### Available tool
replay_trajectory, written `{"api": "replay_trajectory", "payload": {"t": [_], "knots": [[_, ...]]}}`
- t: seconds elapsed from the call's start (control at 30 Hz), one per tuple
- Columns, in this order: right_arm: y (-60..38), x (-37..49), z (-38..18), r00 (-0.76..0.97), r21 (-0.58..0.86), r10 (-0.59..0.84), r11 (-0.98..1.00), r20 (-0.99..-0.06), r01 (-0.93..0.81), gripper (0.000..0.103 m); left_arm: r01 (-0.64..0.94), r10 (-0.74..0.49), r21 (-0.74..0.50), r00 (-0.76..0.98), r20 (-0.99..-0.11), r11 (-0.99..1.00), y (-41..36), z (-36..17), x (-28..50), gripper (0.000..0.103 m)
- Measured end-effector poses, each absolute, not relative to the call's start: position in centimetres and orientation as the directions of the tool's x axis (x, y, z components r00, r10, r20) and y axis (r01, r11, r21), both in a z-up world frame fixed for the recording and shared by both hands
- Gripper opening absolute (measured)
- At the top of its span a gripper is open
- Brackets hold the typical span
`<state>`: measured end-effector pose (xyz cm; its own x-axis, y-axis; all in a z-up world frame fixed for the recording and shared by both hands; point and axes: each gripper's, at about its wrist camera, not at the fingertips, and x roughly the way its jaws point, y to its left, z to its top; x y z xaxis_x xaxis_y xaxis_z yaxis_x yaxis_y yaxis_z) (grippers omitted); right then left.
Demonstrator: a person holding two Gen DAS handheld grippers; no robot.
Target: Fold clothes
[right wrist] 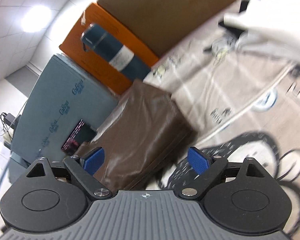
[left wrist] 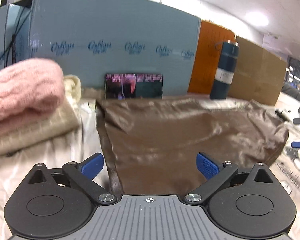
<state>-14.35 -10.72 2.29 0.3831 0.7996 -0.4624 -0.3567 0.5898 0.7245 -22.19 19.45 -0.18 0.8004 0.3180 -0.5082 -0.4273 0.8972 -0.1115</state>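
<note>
A shiny brown garment (left wrist: pixel 180 130) lies folded into a thick rectangle on the printed table cover; it also shows in the right wrist view (right wrist: pixel 142 128). My left gripper (left wrist: pixel 150 165) is open and empty, low over the garment's near edge. My right gripper (right wrist: pixel 146 161) is open and empty, tilted, over the garment's near corner. A folded pink knit (left wrist: pixel 24 90) rests on a folded cream garment (left wrist: pixel 32 126) at the left.
A dark teal flask (left wrist: pixel 225 71) stands behind the brown garment, also in the right wrist view (right wrist: pixel 114 52). A blue foam board (left wrist: pixel 114 40), orange and brown boards (left wrist: pixel 254 70) and a phone (left wrist: pixel 134 86) line the back. The printed white table cover (right wrist: pixel 240 100) spreads right.
</note>
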Motion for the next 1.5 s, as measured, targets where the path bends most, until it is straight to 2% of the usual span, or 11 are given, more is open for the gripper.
{"api": "replay_trajectory", "payload": {"t": [0.1,0.17,0.3,0.37,0.43,0.47,0.57,0.87,1.07,1.33,1.5], "knots": [[-9.7,-13.8,1.3,0.374,0.749,0.802,0.582,-0.466,-0.316,0.09,-0.437,0.317,-0.1,0.774,-0.549,0.894,19.4,-0.9,-21.7,0.101],[-8.9,-13.7,1.0,0.407,0.767,0.804,0.566,-0.433,-0.303,0.096,-0.439,0.31,-0.105,0.765,-0.564,0.892,19.6,-1.2,-21.6,0.101],[-7.2,-13.1,0.6,0.49,0.8,0.78,0.55,-0.389,-0.24,0.097,-0.442,0.299,-0.12,0.759,-0.578,0.889,19.8,-1.5,-21.5,0.102],[-6.6,-12.9,0.4,0.526,0.803,0.765,0.549,-0.371,-0.232,0.084,-0.442,0.299,-0.116,0.756,-0.582,0.89,19.8,-1.6,-21.5,0.102],[-6.5,-12.8,0.0,0.543,0.814,0.761,0.538,-0.356,-0.219,0.044,-0.441,0.297,-0.119,0.756,-0.583,0.89,19.8,-1.6,-21.4,0.102],[-6.6,-12.8,-0.3,0.547,0.823,0.761,0.528,-0.349,-0.209,0.033,-0.441,0.296,-0.121,0.757,-0.583,0.89,19.8,-1.6,-21.4,0.102],[-7.2,-13.0,-0.4,0.562,0.84,0.765,0.5,-0.315,-0.211,0.013,-0.44,0.295,-0.12,0.756,-0.585,0.89,19.8,-1.6,-21.4,0.102],[-11.2,-16.1,1.6,0.619,0.885,0.762,0.407,-0.191,-0.228,0.005,-0.394,0.262,-0.125,0.784,-0.562,0.911,19.6,-1.3,-21.4,0.103],[-13.8,-15.8,3.0,0.699,0.874,0.681,0.455,-0.216,-0.173,0.006,-0.472,0.349,-0.093,0.757,-0.553,0.877,20.0,-1.1,-21.6,0.103],[-9.6,-17.9,7.6,0.568,0.845,0.822,0.327,-0.035,-0.422,0.009,-0.504,0.396,-0.029,0.711,-0.582,0.863,19.7,-1.3,-21.0,0.103],[-4.4,-20.3,9.7,0.486,0.838,0.874,0.268,-0.004,-0.476,0.009,-0.505,0.394,-0.033,0.712,-0.582,0.863,19.7,-1.4,-21.2,0.103]]}}
